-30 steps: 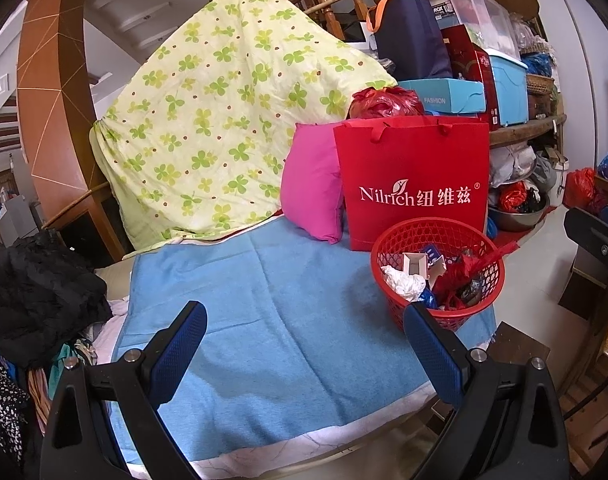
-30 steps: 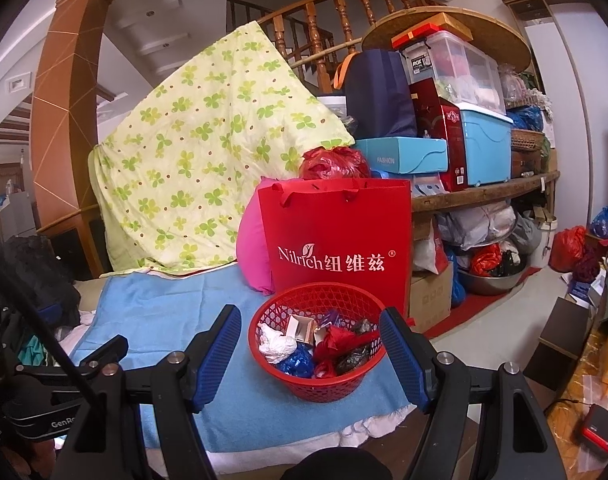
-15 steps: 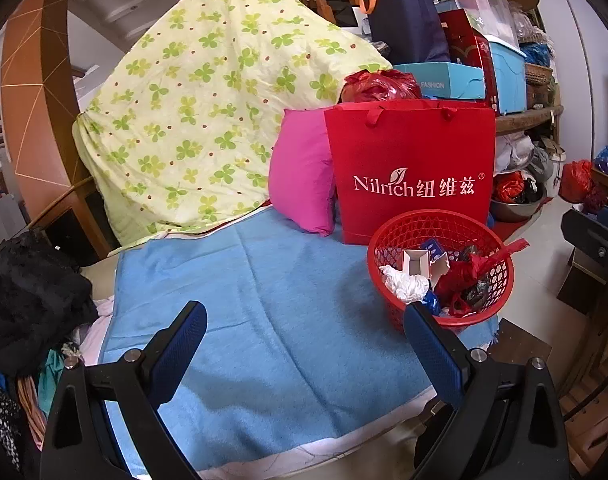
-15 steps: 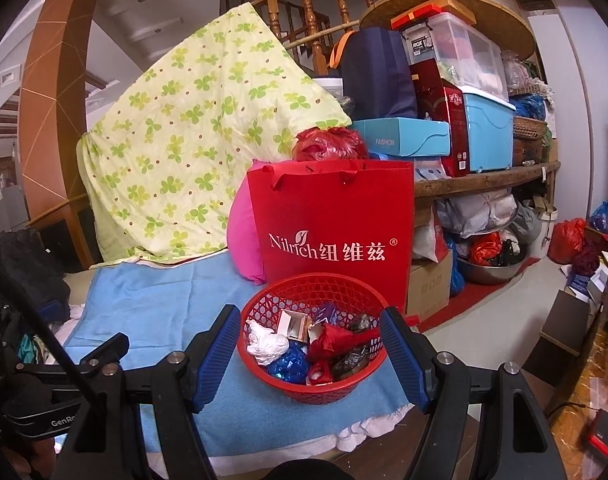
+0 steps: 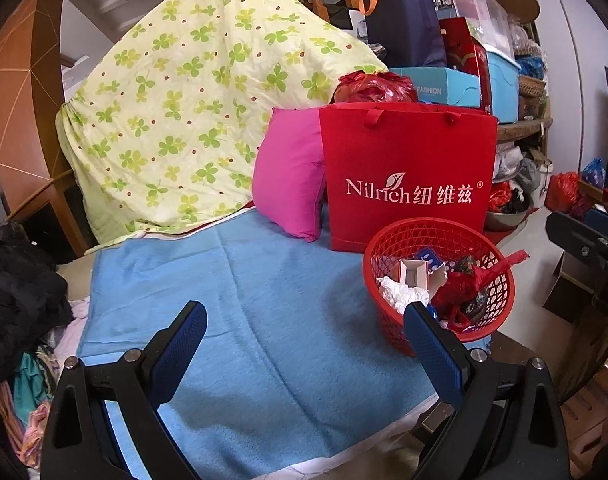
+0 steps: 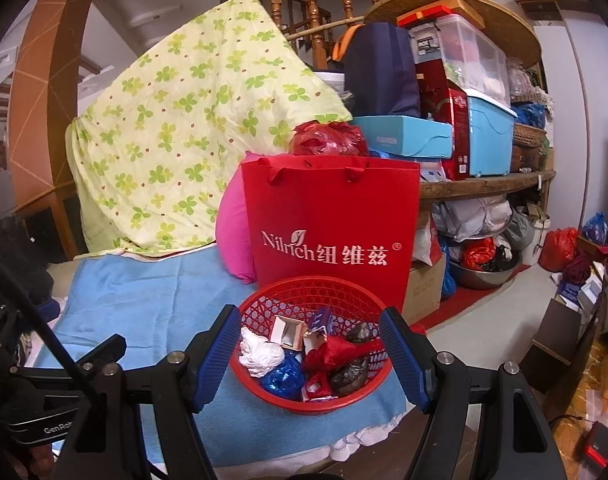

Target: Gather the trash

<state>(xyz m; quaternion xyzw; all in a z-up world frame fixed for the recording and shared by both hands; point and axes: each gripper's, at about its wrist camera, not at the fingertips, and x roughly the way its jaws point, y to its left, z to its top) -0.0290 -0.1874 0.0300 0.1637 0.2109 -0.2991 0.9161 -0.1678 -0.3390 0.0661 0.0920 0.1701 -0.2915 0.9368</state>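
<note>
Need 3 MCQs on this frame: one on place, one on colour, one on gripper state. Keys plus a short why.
1. Where does the red basket stand?
A. on the blue towel, in front of the red bag
B. on the shelf
C. on the floor

2. What colour is the pillow beside the red bag?
A. green
B. pink
C. black

3. What state is the right gripper in?
A. shut on a wrapper
B. shut, empty
C. open, empty

Key: 1 A, the basket rests on the blue towel below the bag; 2 B, the pillow is bright pink; 3 C, its blue pads stand wide apart with nothing between.
</note>
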